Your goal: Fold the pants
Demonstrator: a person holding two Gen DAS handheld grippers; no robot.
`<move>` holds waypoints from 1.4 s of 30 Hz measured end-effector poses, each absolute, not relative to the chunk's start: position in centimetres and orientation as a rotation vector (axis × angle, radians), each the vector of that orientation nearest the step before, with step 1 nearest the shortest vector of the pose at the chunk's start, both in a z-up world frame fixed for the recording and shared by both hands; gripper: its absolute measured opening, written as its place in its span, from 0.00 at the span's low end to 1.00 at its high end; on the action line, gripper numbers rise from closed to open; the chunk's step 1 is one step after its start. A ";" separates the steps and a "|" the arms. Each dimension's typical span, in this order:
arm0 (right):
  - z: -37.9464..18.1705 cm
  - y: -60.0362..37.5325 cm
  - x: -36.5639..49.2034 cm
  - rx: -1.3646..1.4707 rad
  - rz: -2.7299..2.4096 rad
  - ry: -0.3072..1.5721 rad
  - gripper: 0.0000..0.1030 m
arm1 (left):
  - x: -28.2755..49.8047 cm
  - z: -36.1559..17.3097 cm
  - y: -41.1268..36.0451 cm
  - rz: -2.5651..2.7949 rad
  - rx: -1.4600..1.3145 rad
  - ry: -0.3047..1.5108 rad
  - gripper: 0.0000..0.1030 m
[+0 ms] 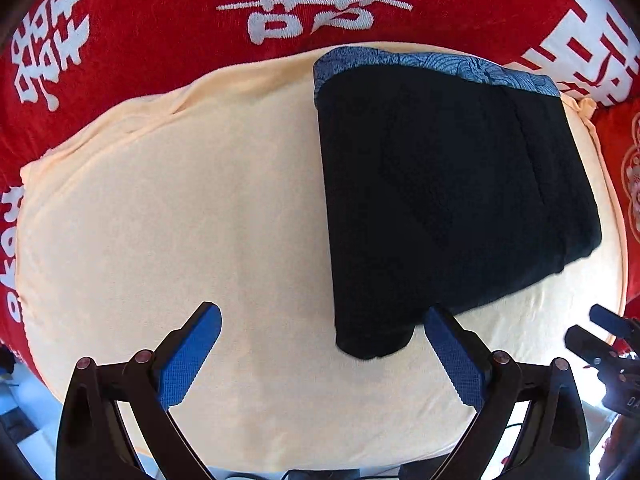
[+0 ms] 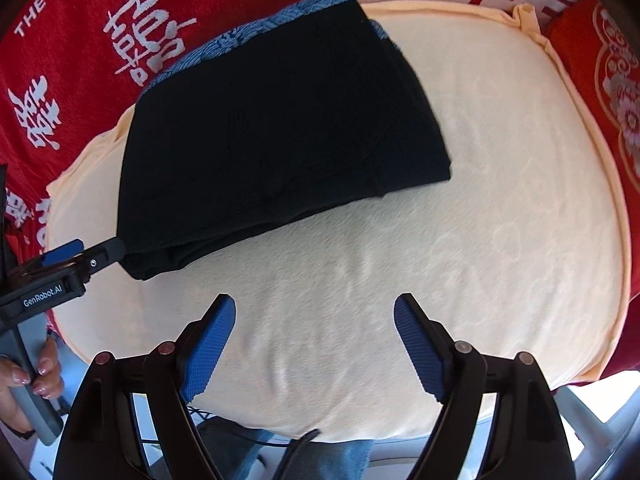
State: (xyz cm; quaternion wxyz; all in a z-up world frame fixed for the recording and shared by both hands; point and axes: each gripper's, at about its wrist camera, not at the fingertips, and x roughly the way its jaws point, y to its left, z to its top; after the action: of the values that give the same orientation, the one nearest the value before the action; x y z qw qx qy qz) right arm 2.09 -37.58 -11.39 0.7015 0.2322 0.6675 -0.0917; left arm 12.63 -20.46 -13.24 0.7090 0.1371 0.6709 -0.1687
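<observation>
Cream pad point(image 1: 200, 208), folded black pants point(image 1: 440, 200)

cream cloth point(image 1: 200, 200) over a red blanket point(image 1: 140, 32) with white characters.

Folded pants point(image 1: 440, 200) lie on cloth point(image 1: 180, 220); blanket point(image 1: 160, 20) beneath.

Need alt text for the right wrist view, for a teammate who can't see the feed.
Black pants, folded into a compact stack with a blue patterned waistband at the far edge, lie on a cream cloth over a red blanket. The right gripper hangs open and empty above the cloth, while the left gripper sits at the stack's near left corner.
</observation>
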 end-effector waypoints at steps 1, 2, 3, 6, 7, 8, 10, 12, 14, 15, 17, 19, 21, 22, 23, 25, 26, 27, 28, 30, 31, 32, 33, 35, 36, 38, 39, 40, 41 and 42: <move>-11.3 -38.0 2.4 0.503 -0.205 1.490 0.82 | 12.8 -13.3 -20.8 -0.369 0.307 1.490 0.99; -11.2 -38.4 2.6 0.488 -0.207 1.493 0.82 | 13.0 -13.2 -21.1 -0.365 0.307 1.491 0.99; -11.2 -38.7 2.8 0.477 -0.208 1.496 0.82 | 13.1 -13.2 -21.5 -0.361 0.305 1.493 0.99; -11.2 -39.8 3.2 0.462 -0.198 1.500 0.82 | 13.5 -13.1 -22.4 -0.345 0.295 1.497 0.99; -11.2 -40.2 3.3 0.463 -0.193 1.502 0.82 | 13.6 -13.0 -22.7 -0.339 0.290 1.498 0.99; -11.3 -40.6 3.4 0.465 -0.189 1.503 0.82 | 13.7 -13.0 -22.9 -0.334 0.283 1.499 0.99; -11.5 -41.3 3.5 0.463 -0.182 1.505 0.82 | 14.0 -13.1 -23.2 -0.324 0.272 1.504 0.99; -11.7 -41.9 3.6 0.456 -0.178 1.507 0.82 | 14.1 -13.1 -23.6 -0.310 0.268 1.505 0.99; -11.8 -42.5 3.7 0.453 -0.173 1.509 0.82 | 14.1 -13.1 -23.9 -0.301 0.261 1.509 0.99; -11.9 -42.8 3.8 0.453 -0.171 1.511 0.82 | 14.1 -13.1 -24.0 -0.298 0.259 1.511 0.99; -12.0 -43.2 3.9 0.453 -0.167 1.512 0.82 | 14.1 -13.1 -24.3 -0.289 0.265 1.512 0.99; -12.0 -43.7 3.9 0.455 -0.162 1.512 0.82 | 14.1 -13.1 -24.5 -0.281 0.266 1.516 0.99; -12.0 -44.0 3.9 0.456 -0.158 1.509 0.82 | 14.2 -13.0 -24.6 -0.273 0.265 1.519 0.99; -12.0 -44.2 3.9 0.455 -0.156 1.508 0.82 | 14.2 -13.0 -24.7 -0.269 0.266 1.520 0.99; -12.1 -44.3 3.9 0.455 -0.155 1.507 0.82 | 14.2 -13.0 -24.8 -0.265 0.267 1.520 0.99; -12.1 -44.6 4.0 0.457 -0.155 1.504 0.82 | 14.4 -13.1 -24.9 -0.259 0.267 1.522 0.99; -12.1 -44.8 4.1 0.459 -0.155 1.504 0.82 | 14.4 -13.1 -25.0 -0.258 0.268 1.523 0.99; -12.2 -44.9 4.1 0.460 -0.154 1.503 0.82 | 14.4 -13.1 -25.0 -0.257 0.269 1.523 0.99; -12.2 -45.0 4.1 0.462 -0.154 1.504 0.82 | 14.4 -13.1 -25.1 -0.256 0.271 1.523 0.99; -12.4 -45.2 4.0 0.463 -0.154 1.506 0.82 | 14.4 -13.0 -25.3 -0.253 0.271 1.525 0.99; -12.4 -45.3 4.0 0.464 -0.154 1.507 0.82 | 14.5 -13.0 -25.3 -0.252 0.271 1.525 0.99; -12.5 -45.3 4.0 0.466 -0.153 1.507 0.82 | 14.5 -12.9 -25.3 -0.251 0.272 1.525 0.99; -12.5 -45.3 4.1 0.468 -0.153 1.508 0.82 | 14.5 -13.0 -25.4 -0.251 0.273 1.526 0.99; -12.5 -45.5 4.1 0.471 -0.151 1.508 0.82 | 14.5 -13.0 -25.5 -0.249 0.274 1.528 0.99; -12.5 -45.5 4.1 0.473 -0.151 1.507 0.82 | 14.5 -13.0 -25.6 -0.247 0.275 1.530 0.99; -12.5 -45.7 4.1 0.479 -0.150 1.502 0.82 | 14.6 -13.0 -25.6 -0.245 0.278 1.533 0.99; -12.5 -45.8 4.0 0.481 -0.150 1.500 0.82 | 14.6 -13.0 -25.6 -0.244 0.278 1.532 0.99; -12.4 -46.0 4.0 0.485 -0.150 1.499 0.82 | 14.6 -13.0 -25.7 -0.245 0.279 1.532 0.99; -12.5 -46.1 3.9 0.489 -0.151 1.499 0.82 | 14.6 -13.0 -25.6 -0.245 0.279 1.533 0.99; -12.6 -46.1 4.2 0.491 -0.152 1.499 0.82 | 14.7 -13.0 -25.6 -0.245 0.279 1.534 0.99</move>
State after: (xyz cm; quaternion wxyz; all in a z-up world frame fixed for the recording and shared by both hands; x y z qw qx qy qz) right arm 4.16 -46.07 -12.60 0.7020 0.2208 0.6736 -0.0682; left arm 14.68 -25.62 -13.03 0.7046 0.1256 0.6897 -0.1103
